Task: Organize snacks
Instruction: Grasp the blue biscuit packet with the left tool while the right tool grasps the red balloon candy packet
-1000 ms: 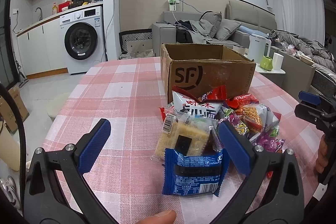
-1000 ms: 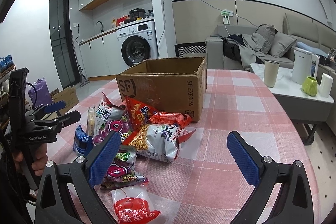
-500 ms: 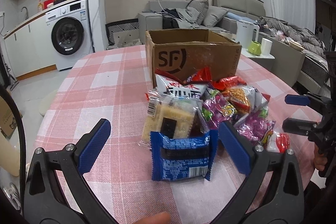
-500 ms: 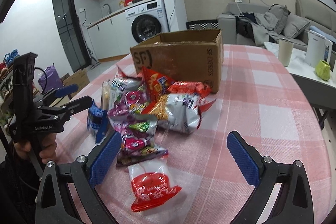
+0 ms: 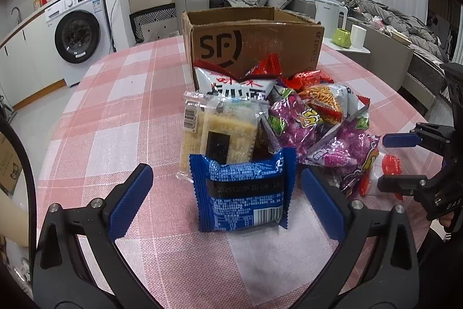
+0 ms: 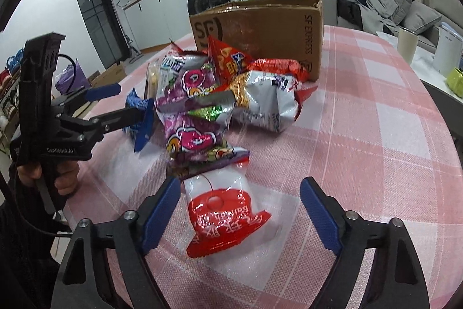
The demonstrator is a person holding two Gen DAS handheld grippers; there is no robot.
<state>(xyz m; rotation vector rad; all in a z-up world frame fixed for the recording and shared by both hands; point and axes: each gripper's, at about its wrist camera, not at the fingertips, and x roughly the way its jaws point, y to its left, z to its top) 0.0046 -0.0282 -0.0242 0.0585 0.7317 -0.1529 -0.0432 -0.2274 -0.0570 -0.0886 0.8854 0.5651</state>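
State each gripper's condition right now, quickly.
Left gripper: open, straddling the blue packet, not gripping.
Right gripper: open, jaws closing around the red packet, not yet gripping.

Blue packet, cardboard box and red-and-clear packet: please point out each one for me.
blue packet (image 5: 243, 193), left wrist view, middle of its back.
cardboard box (image 5: 260, 48), left wrist view, printed front wall.
red-and-clear packet (image 6: 225, 219), right wrist view, red printed part.

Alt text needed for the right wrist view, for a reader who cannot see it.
The right claw, jaws closing, straddles a clear snack packet with a red label on a pink checked tablecloth without touching it. Behind lie a heap of foil snack bags and an open brown cardboard box; the left claw is at left.
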